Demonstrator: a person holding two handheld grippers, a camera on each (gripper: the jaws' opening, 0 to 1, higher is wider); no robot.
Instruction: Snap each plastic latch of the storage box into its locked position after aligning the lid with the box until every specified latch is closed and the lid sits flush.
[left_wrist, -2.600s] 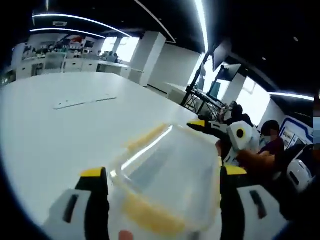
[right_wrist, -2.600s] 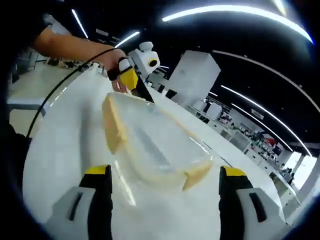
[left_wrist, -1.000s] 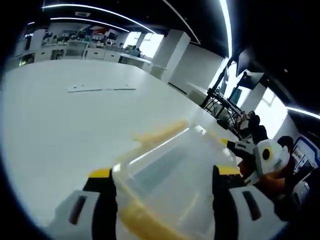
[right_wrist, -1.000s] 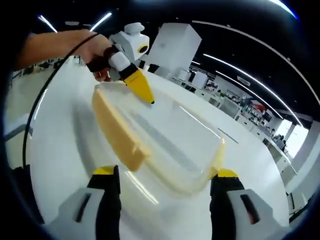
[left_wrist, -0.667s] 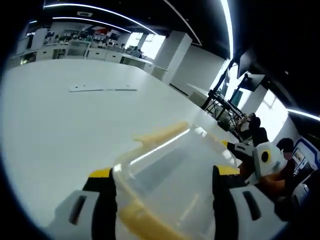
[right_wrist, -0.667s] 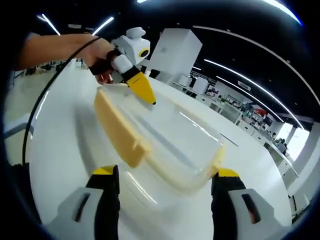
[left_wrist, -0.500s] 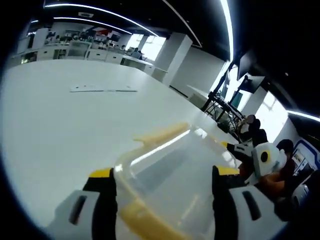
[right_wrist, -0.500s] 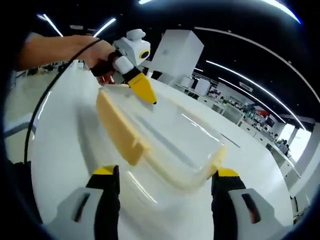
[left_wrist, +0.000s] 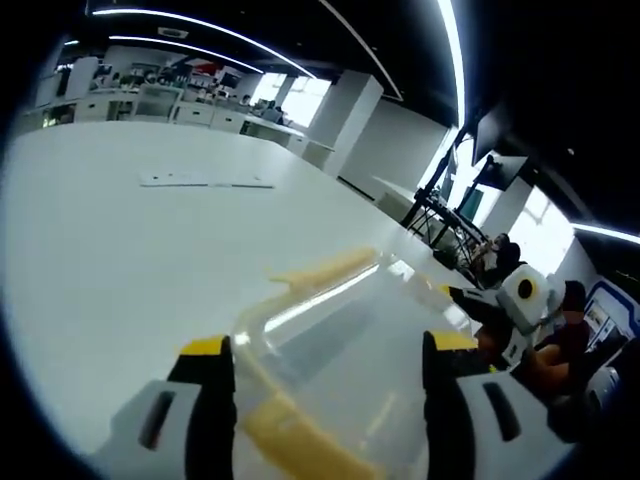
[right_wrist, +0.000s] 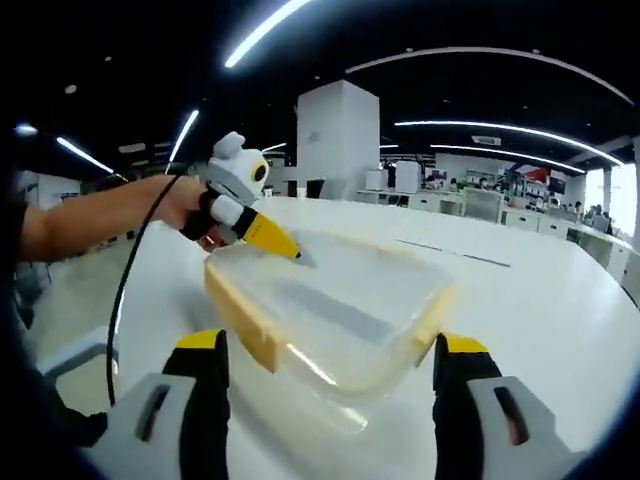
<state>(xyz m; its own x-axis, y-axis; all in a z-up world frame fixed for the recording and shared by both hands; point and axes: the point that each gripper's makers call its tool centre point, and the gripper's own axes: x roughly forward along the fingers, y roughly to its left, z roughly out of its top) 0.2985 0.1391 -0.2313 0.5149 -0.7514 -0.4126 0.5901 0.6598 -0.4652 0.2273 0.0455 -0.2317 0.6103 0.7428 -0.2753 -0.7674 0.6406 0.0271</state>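
Yellow-tipped left claw (left_wrist: 322, 352): jaws stand wide apart at either side of the near end of the box, gripping nothing; seen from the right gripper view (right_wrist: 288, 250), its yellow tips rest on the lid's far corner.
Right claw (right_wrist: 328, 350): also spread wide, holding nothing, just short of the box's near end.
Box (right_wrist: 330, 310): clear plastic, lid on, standing on the white table (left_wrist: 120, 250) between the two claws, its length running from one to the other.
Latches: a yellow one (right_wrist: 245, 320) along the long side to the left of the right claw, another (right_wrist: 437, 312) at the near right corner; from the left claw, one (left_wrist: 290, 445) lies just ahead between the jaws and one (left_wrist: 320, 270) beyond it on the far long side. I cannot tell which are locked.
Change: over the last second the right claw's view has swung lower and flatter to the table, while the left claw has barely shifted and keeps its tips on the lid.
Meaning: likely the left claw is steadying the lid while the right lines up to press a latch; closing is not finished.
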